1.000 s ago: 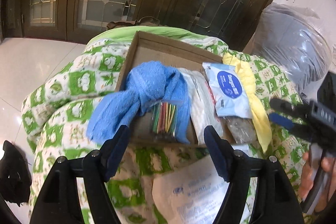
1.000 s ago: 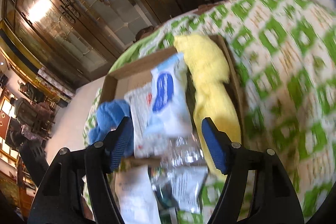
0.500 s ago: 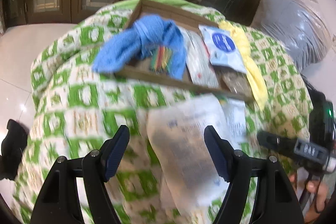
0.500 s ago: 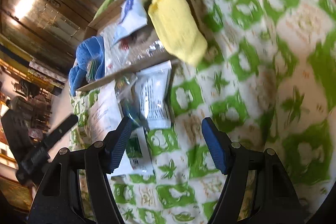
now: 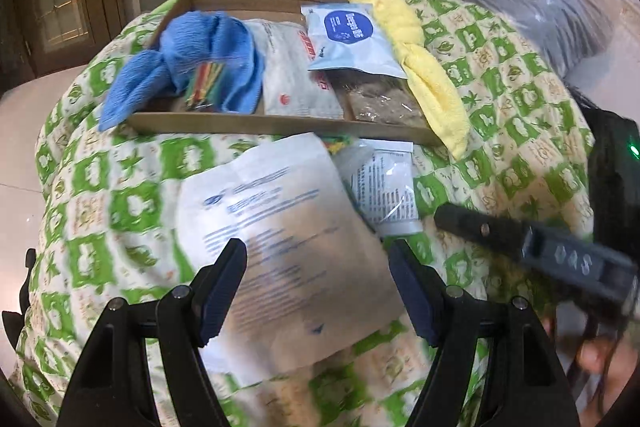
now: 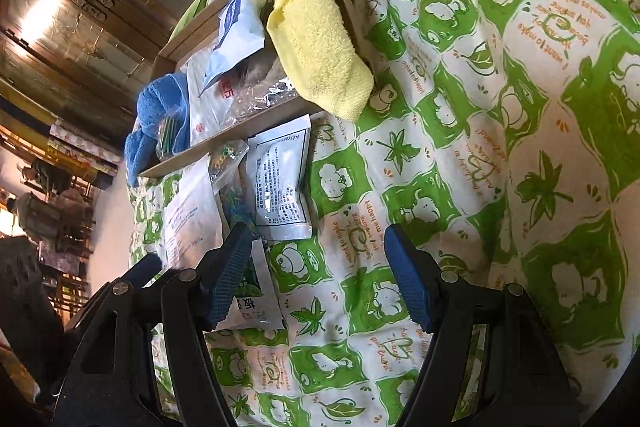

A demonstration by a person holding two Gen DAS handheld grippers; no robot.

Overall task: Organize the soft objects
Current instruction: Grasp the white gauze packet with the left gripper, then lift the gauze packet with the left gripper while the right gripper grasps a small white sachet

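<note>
Your left gripper hangs with its jaws wide over the big white packet, which lies flat on the green-and-white quilt with nothing clamped. The packet's lower edge sits between the two fingers, but whether they touch it is unclear.

At 12 o'clock from that gripper stands the cardboard tray. In it, the blue towel fills the 10 o'clock end and spills over the tray's left rim. A small bag of colored sticks rests on the towel. Just beside it lies a white pouch with red print, then a blue-labelled pouch leaning on a clear bag of brownish material. The yellow towel drapes over the tray's 2 o'clock corner onto the quilt.

Outside the tray, just beside the big packet at 1 o'clock, lies a small printed sachet.

Your right gripper also has its jaws wide and empty, above bare quilt. Its left finger overlaps a green-and-white packet lying at 9 o'clock. At 11 o'clock from it you see the same sachet, with the tray beyond.
</note>
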